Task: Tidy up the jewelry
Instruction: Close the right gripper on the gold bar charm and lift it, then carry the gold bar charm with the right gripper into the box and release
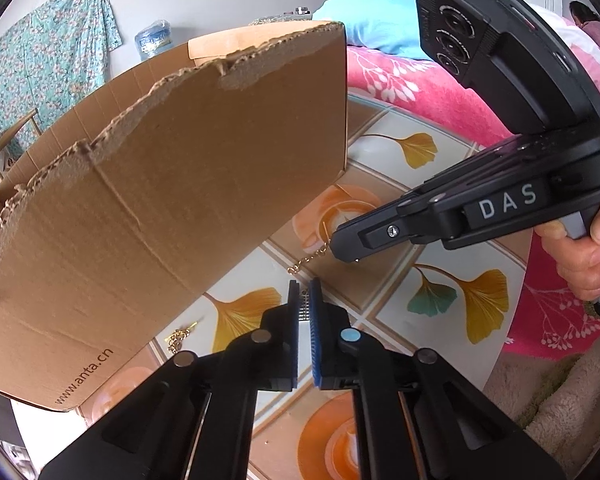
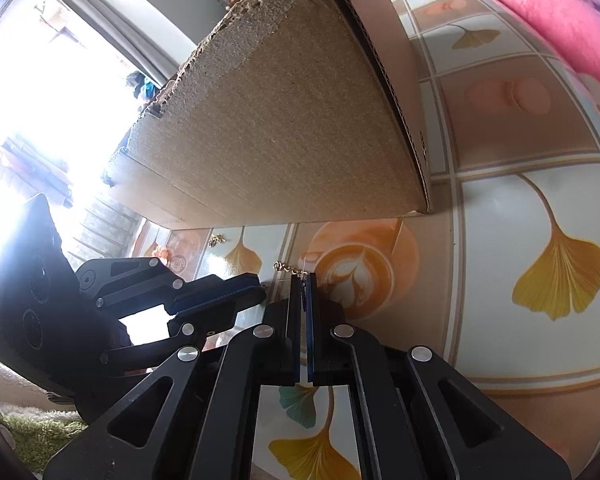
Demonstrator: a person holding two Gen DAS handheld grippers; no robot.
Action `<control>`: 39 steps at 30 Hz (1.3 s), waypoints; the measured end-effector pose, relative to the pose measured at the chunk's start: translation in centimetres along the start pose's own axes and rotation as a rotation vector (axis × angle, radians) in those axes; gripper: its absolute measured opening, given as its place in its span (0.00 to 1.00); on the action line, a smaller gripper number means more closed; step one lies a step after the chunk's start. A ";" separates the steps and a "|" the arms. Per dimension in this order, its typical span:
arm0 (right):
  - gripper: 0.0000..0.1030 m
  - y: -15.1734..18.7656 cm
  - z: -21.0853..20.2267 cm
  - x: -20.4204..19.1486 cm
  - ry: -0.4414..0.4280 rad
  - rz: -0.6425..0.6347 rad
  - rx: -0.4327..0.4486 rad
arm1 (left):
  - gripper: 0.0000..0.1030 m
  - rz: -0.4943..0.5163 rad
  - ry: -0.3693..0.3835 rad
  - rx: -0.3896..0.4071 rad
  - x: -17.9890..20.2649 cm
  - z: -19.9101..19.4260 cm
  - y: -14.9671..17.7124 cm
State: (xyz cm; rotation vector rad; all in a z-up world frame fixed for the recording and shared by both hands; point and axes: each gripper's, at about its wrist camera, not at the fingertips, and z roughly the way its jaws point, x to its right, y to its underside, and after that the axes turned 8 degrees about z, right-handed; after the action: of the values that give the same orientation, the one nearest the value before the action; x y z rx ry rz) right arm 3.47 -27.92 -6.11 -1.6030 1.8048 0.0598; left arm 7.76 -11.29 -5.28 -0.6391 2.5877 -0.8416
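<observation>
A thin gold chain (image 1: 306, 261) hangs from the tip of my right gripper (image 1: 342, 252), just above the patterned table. In the right wrist view my right gripper (image 2: 304, 280) is shut on this chain (image 2: 288, 268), whose free end curls to the left. My left gripper (image 1: 305, 292) is nearly shut just below the chain, with a small silver piece (image 1: 304, 306) between its pads; it shows side-on in the right wrist view (image 2: 256, 284). Another gold piece (image 1: 178, 338) lies by the base of the cardboard box (image 1: 160, 184); it also shows in the right wrist view (image 2: 217, 240).
The open box with torn edges (image 2: 284, 120) stands on the table right behind both grippers. The table (image 1: 416, 264) has a ginkgo-leaf and coffee-cup print. A pink blanket (image 1: 420, 92) lies beyond the table, a fluffy rug (image 1: 548, 392) beside it.
</observation>
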 end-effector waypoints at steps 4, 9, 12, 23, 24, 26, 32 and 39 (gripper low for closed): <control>0.00 0.1 0.1 -0.5 0.010 -0.001 0.007 | 0.04 0.004 0.002 0.003 0.1 -0.4 0.3; 0.00 0.3 -0.2 -1.3 0.014 -0.013 0.017 | 0.04 0.008 -0.007 0.018 0.2 -1.3 0.4; 0.00 0.4 -0.7 -2.1 0.013 -0.033 0.032 | 0.04 0.002 -0.021 0.031 0.0 -2.2 0.3; 0.00 -0.6 -4.8 -7.2 -0.017 -0.175 0.118 | 0.04 -0.053 -0.022 0.189 -2.3 -9.3 -1.7; 0.00 -0.9 -5.5 -8.1 -0.033 -0.199 0.134 | 0.04 -0.060 -0.016 0.211 -2.7 -10.0 -2.0; 0.00 -1.5 -6.8 -9.0 -0.066 -0.231 0.161 | 0.04 -0.082 -0.020 0.253 -3.8 -11.6 -2.7; 0.00 -5.0 -9.4 -11.1 -0.170 -0.296 0.251 | 0.04 -0.197 -0.029 0.352 -8.0 -13.8 -4.6; 0.00 -9.9 -6.9 -10.0 -0.052 -0.290 0.246 | 0.04 -0.293 0.039 0.250 -11.3 -9.4 -6.0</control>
State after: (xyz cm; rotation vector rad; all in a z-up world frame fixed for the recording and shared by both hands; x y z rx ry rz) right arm 8.77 -24.97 8.39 -1.6490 1.4609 -0.2421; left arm 14.89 -5.52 7.66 -0.9462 2.3988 -1.2554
